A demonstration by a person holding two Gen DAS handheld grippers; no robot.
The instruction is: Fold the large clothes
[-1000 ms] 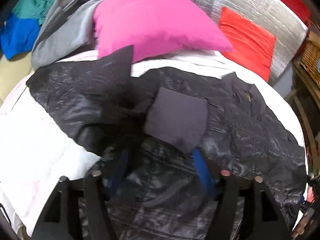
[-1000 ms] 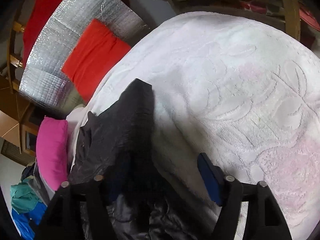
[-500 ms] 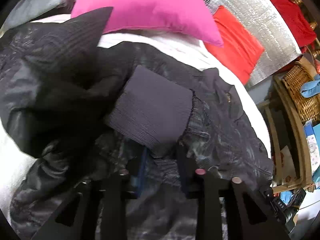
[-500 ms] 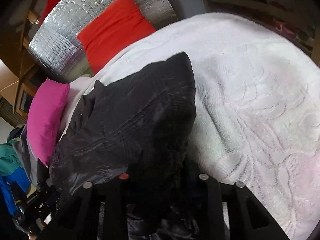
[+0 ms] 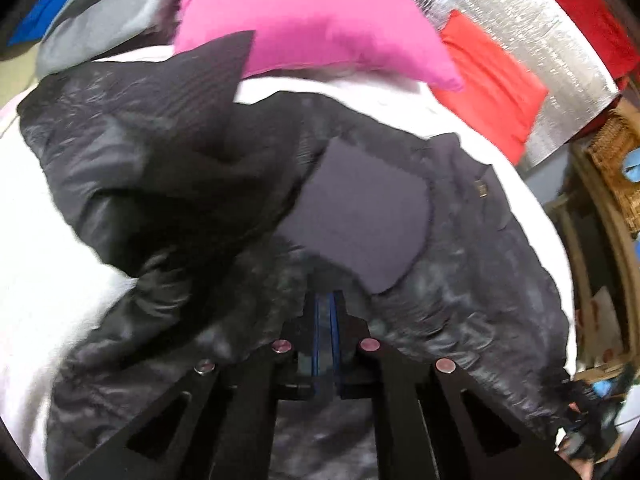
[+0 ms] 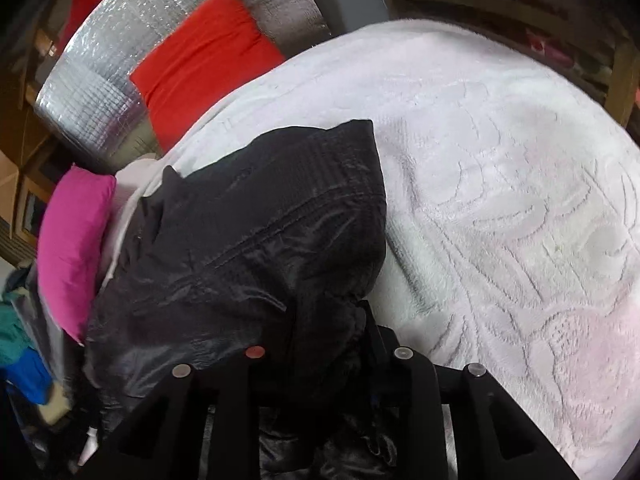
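A large shiny black jacket (image 5: 460,248) lies crumpled on a white bedspread (image 5: 44,264). A dark knit cuff (image 5: 360,220) lies folded over its middle. My left gripper (image 5: 326,312) is shut on the jacket's near edge, blue pads pressed together on the fabric. In the right wrist view the jacket (image 6: 248,240) bunches up over my right gripper (image 6: 328,344), which is shut on its fabric; the fingertips are buried in the cloth. The white bedspread (image 6: 520,184) stretches to the right.
A pink pillow (image 5: 304,20) and a red cushion (image 5: 492,80) lie at the head of the bed against a silver foil panel (image 5: 520,12). Grey and blue clothes (image 5: 100,12) are heaped at far left. A wicker basket (image 5: 616,156) stands at right.
Both grippers went from open to shut on the jacket. The jacket fabric has been gathered and lifted toward the right gripper, and the left view has pulled back a little.
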